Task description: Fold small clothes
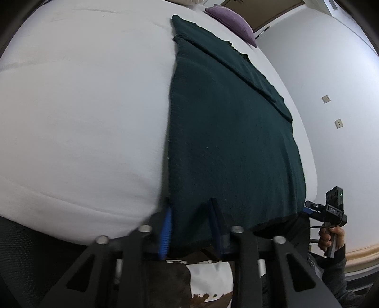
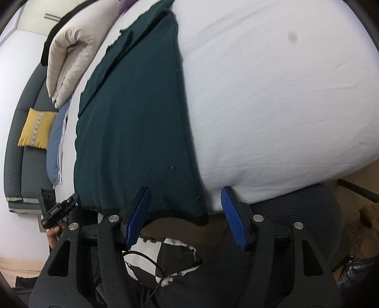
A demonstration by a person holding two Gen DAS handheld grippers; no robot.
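Note:
A dark green knit garment [image 1: 227, 142] lies flat on the white bed [image 1: 83, 118], its sleeves folded in across the far part and its black-trimmed hem hanging over the near edge. My left gripper [image 1: 190, 203] is shut on the hem's near left corner, and fabric fills the narrow gap between its blue pads [image 1: 165, 227]. In the right wrist view the green garment [image 2: 137, 123] has its near right corner between the fingers of my right gripper [image 2: 186, 189]. That gripper is open: one blue pad [image 2: 139, 213] lies over the cloth and the other stands off it by the white bed [image 2: 272, 106].
A purple pillow [image 1: 232, 19] lies at the bed's far end. A folded beige duvet [image 2: 71, 54], a blue cloth [image 2: 55, 151] and a yellow cushion [image 2: 35, 128] lie to the left. A hand [image 1: 329, 239] holds the right gripper's handle near the wall. A black mesh chair [image 2: 296, 203] is below.

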